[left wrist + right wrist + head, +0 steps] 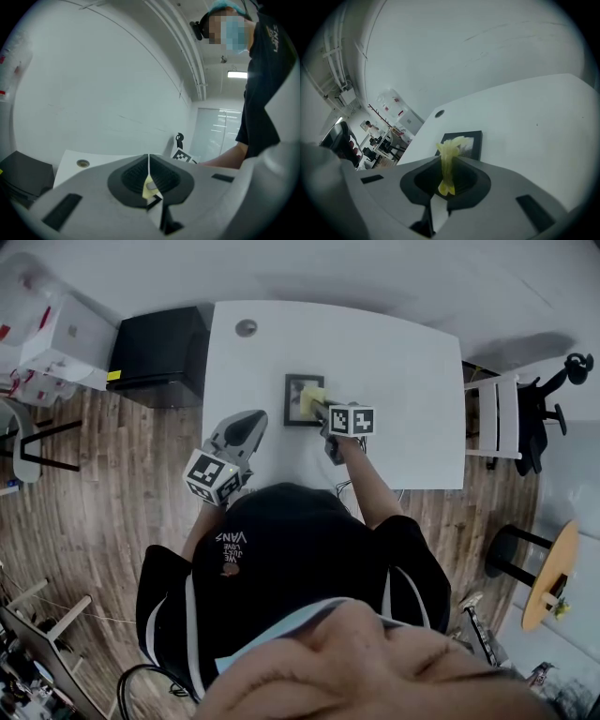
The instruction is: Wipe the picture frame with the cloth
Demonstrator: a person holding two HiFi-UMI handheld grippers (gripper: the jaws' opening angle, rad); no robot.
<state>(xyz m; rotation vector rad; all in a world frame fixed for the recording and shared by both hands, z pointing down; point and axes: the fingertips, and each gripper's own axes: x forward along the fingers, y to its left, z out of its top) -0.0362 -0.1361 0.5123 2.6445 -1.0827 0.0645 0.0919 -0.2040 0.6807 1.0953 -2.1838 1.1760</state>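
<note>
We see the small black-edged rectangular picture frame lying flat near the middle of the white desk, and in the right gripper view the same frame sits just beyond the jaws. The crumpled yellow cloth lies over the frame's right half. It is pinched in the right hand-held gripper, whose jaws are clamped on a gathered fold of the cloth at the tip of that gripper. From the head view the gripper's body and its marker cube cover the frame's near right corner. The left hand-held gripper hangs over the desk's near left part, apart from the frame and to its left. In its own view the left hand-held gripper has its jaws pressed together along a thin seam, with no object we can name between them. A round grey cable grommet sits in the desk's far left part, well apart from the frame. Off the desk, a black cabinet stands against its left side with white boxes beyond. A white slatted chair and a black office chair stand to the right, and a round wooden stool stands nearer us on the wood-plank floor.
</note>
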